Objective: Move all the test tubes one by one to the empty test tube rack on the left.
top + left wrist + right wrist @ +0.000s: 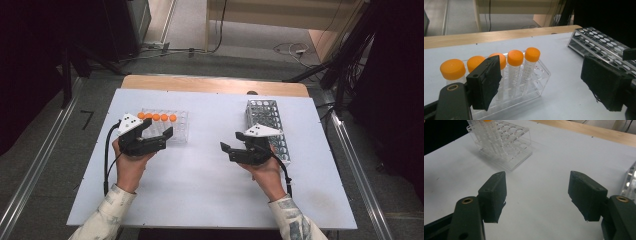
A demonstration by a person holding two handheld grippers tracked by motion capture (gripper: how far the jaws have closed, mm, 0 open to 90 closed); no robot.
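A clear plastic rack [179,127] stands on the white table left of centre, with several orange-capped tubes [156,117] in a row along its far side. In the left gripper view the tubes [515,70] stand upright in the rack [537,82], just beyond the left jaw. My left gripper [159,129] is open at the rack's near side and holds nothing; its own view shows the same wide gap [544,82]. My right gripper [231,141] is open over bare table beside the metal rack [267,125], with nothing between its jaws [540,195].
The metal wire rack [599,42] holds no tubes that I can see, and its edge [630,182] lies close to the right gripper. A wooden strip [215,84] runs along the table's far edge. Bare white table [200,175] lies between and in front of the hands.
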